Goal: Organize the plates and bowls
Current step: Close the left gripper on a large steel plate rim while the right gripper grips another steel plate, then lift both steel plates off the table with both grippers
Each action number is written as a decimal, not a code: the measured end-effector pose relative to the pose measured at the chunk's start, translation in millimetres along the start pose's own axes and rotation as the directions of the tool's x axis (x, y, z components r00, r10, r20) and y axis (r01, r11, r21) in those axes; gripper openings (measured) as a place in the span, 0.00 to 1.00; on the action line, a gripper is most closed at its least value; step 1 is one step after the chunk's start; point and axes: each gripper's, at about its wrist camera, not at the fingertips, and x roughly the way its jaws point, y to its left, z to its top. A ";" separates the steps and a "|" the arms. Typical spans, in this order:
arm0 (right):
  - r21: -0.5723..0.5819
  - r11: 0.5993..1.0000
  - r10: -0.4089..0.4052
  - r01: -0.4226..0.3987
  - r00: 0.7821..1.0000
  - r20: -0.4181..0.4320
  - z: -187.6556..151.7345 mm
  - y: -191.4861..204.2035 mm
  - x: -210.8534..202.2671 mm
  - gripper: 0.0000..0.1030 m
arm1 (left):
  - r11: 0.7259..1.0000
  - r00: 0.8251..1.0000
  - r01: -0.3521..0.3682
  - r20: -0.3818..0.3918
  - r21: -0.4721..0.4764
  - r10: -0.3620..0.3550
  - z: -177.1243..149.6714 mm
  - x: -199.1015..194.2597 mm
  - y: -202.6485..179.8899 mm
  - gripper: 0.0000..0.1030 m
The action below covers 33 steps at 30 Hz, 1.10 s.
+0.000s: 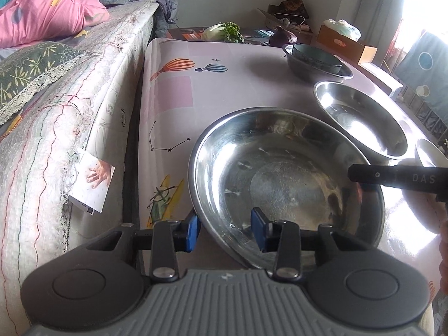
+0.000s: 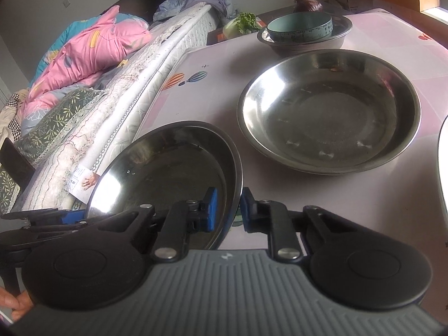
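Note:
A wide steel plate [image 1: 285, 168] lies at the near left of the pink-clothed table [image 1: 224, 84]. My left gripper [image 1: 225, 228] straddles its near rim, one blue pad outside and one inside, with a gap showing; it is open. In the right wrist view the same plate [image 2: 156, 168] looks tipped, and my right gripper [image 2: 229, 208] is shut on its right rim. One of the right gripper's fingers [image 1: 392, 177] shows over that rim in the left wrist view. A second steel plate [image 2: 330, 112] lies beyond. Farther back a teal bowl [image 2: 299, 28] sits inside a steel bowl [image 2: 305, 46].
A mattress [image 1: 84, 112] with pink bedding [image 1: 47, 14] runs close along the table's left edge. Greens [image 1: 224, 32], a dark onion [image 1: 282, 37] and a cardboard box [image 1: 344, 42] stand behind the table. A white rim [image 2: 442, 162] shows at the far right.

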 end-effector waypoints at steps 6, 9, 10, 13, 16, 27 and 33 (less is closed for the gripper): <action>-0.010 1.000 -0.003 0.003 1.000 -0.014 -5.8 -1.5 -8.3 0.13 | 1.000 1.000 0.007 -0.024 0.021 -0.007 -4.9 -6.0 -8.8 0.39; -0.008 1.000 -0.004 0.004 1.000 -0.029 -10.7 -4.5 -15.8 0.13 | 0.999 0.999 0.026 -0.040 0.031 -0.025 -9.2 -11.7 -13.5 0.39; -0.002 1.000 -0.003 0.003 0.999 -0.035 -12.0 -6.1 -18.2 0.13 | 0.999 0.998 0.036 -0.049 0.034 -0.035 -10.9 -13.8 -15.1 0.39; 0.007 1.000 -0.002 0.002 0.999 -0.045 -19.6 -9.2 -27.1 0.13 | 0.997 0.996 0.057 -0.067 0.043 -0.054 -17.3 -18.4 -20.0 0.39; 0.003 1.000 -0.001 0.001 0.999 -0.047 -27.3 -10.7 -34.3 0.13 | 0.997 0.996 0.067 -0.070 0.048 -0.064 -21.8 -21.4 -23.0 0.40; 0.002 1.000 0.004 -0.004 0.999 -0.041 -29.9 -11.6 -30.6 0.15 | 0.996 0.998 0.020 -0.053 0.086 -0.016 -16.6 -10.2 -26.2 0.49; 0.014 1.000 0.005 -0.004 0.999 -0.044 -31.0 -13.1 -23.8 0.15 | 0.994 0.999 0.006 -0.042 0.107 -0.002 -12.1 -4.2 -28.9 0.50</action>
